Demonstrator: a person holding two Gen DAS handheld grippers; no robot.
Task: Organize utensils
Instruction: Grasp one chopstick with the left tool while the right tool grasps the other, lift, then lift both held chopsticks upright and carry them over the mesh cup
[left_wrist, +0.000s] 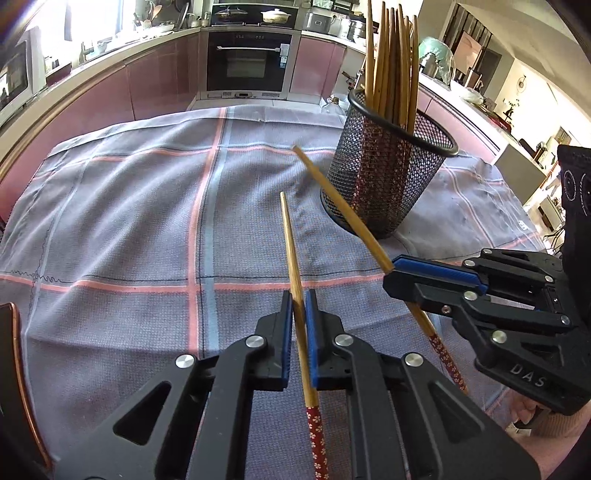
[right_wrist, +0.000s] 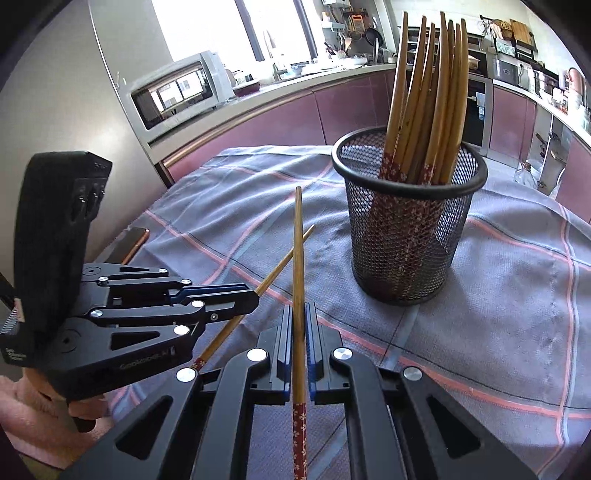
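Checked grey cloth (left_wrist: 129, 206) covered the kitchen table, where a black mesh holder (left_wrist: 384, 177) stood packed with upright chopsticks (left_wrist: 395, 62). Just short of it, the left gripper (left_wrist: 298, 306) clenched one bamboo chopstick (left_wrist: 291, 251) above the cloth, while the right gripper (right_wrist: 298, 321) clamped another chopstick (right_wrist: 297, 251), both tips pointing forward

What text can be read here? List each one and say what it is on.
"DAS": raised letters on the body of the right gripper, cut off by the frame's shadow.
Pale print on the left gripper body: too blurred to read.
Sticker on the oven door: too small to read.
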